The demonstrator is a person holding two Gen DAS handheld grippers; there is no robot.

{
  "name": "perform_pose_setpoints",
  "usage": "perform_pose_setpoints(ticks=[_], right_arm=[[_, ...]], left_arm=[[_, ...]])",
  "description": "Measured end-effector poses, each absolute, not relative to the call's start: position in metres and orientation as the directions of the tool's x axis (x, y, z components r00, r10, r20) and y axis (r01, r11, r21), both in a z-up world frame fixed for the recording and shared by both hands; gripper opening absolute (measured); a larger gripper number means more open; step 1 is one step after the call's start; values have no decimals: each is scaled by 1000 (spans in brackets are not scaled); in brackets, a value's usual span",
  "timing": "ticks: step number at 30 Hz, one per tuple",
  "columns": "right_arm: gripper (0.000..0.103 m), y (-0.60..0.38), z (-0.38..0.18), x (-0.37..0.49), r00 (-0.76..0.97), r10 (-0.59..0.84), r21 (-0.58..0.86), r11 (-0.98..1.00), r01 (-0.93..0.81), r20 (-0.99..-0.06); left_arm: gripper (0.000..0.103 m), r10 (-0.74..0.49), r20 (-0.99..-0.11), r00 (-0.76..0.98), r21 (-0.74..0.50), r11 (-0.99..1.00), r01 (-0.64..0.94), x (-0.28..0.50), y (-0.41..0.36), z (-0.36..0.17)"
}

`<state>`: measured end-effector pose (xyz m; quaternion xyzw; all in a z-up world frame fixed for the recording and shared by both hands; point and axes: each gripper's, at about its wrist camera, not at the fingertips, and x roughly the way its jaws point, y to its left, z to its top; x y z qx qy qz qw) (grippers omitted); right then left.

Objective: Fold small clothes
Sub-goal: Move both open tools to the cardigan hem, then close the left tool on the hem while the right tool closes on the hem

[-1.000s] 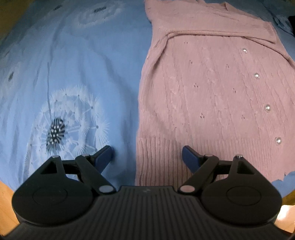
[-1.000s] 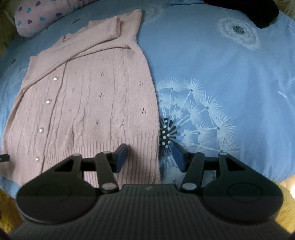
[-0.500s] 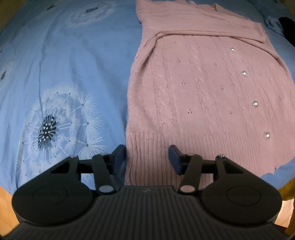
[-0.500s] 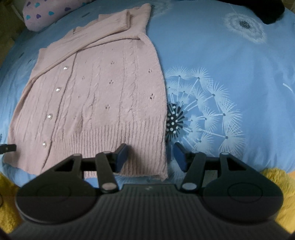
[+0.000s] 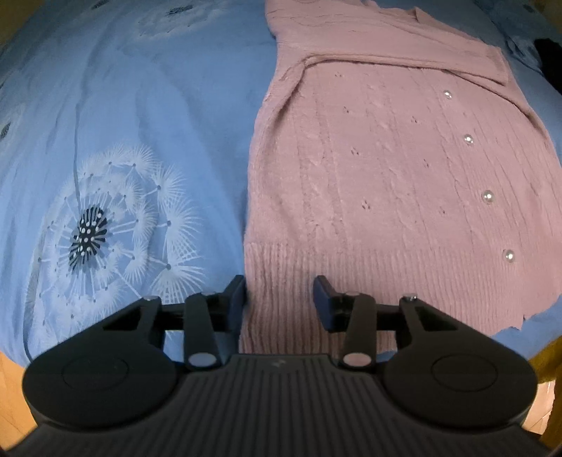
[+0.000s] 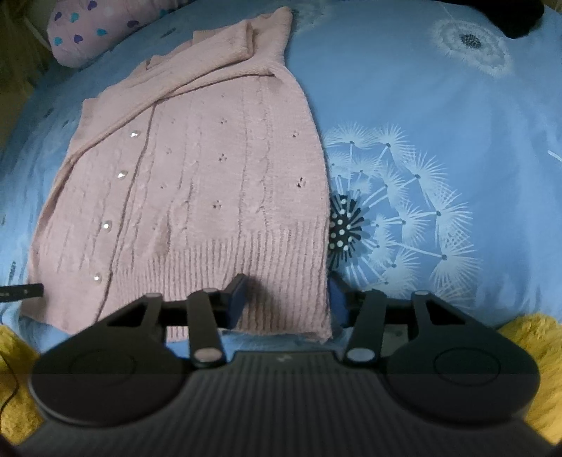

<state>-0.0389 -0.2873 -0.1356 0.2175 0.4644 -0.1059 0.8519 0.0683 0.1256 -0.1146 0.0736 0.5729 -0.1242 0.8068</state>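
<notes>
A pink knitted cardigan [image 5: 386, 168] with pearl buttons lies flat on the blue dandelion-print bedsheet [image 5: 133, 105], sleeves folded across its top. My left gripper [image 5: 279, 293] is open, its jaws straddling the left corner of the ribbed hem. The cardigan also shows in the right wrist view [image 6: 196, 182]. My right gripper [image 6: 286, 293] is open, its jaws straddling the hem's right corner; the right finger sits partly behind the fabric edge.
A pink pillow with heart prints [image 6: 95, 31] lies at the back left. A dark garment [image 6: 516, 17] lies at the back right. Yellow fuzzy fabric [image 6: 534, 334] borders the bed's near edge. The left gripper's tip [image 6: 21, 291] shows at the hem's left.
Both grippers moved in over the cardigan's hem corners. The left jaws narrowed from wide open and now frame the left corner; the right gripper shifted left onto the right corner.
</notes>
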Motion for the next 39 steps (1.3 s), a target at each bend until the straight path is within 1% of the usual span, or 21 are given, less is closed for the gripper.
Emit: perform_pose_setpoints(ticks=[5,7,12,21,23,25,26,27,28,30,31,34,39], right_arm=[[47,-291,-138,-40,558,38,303,869,391,-829],[44,-291,-139,-40,563,44,312,867,389,-826],[44,-295,-141,-41,577,68,353,846,400,-814],[43,-294,-143,-42,578,66,349,850,395,-813],[42,-295,-143,-42,576,64,348,848,399,-815],[32,-295,-142,-43,573,58,342,849,403,-817],[29,-296,-142,-43,576,62,349,846,403,-815],[22,-298,-142,-44,581,72,363,840,403,-811],[18,-299,-142,-45,586,80,375,835,403,-806],[13,-301,-141,-46,596,88,388,832,397,-798],[12,-301,-139,-47,604,89,393,831,393,-792],[11,-306,-129,-51,649,97,434,815,383,-755],[11,-321,-107,-57,725,98,504,782,368,-681]], left_arm=[[51,-113,-947,299,-34,966,257,71,126,-119],[52,-119,-948,294,-42,966,254,71,127,-121],[52,-145,-944,298,-72,967,244,70,132,-124],[52,-145,-941,304,-70,967,246,66,133,-122],[49,-148,-938,314,-68,965,253,63,132,-121],[38,-159,-933,324,-71,961,268,60,131,-120],[35,-165,-931,325,-76,960,271,58,130,-119],[30,-169,-930,327,-79,959,272,57,129,-119],[24,-169,-930,327,-77,958,275,56,128,-118],[17,-174,-928,328,-78,955,285,55,125,-115],[15,-175,-928,330,-77,954,289,54,124,-114],[14,-191,-918,348,-91,955,283,54,126,-106],[13,-279,-875,394,-200,953,229,57,140,-82]])
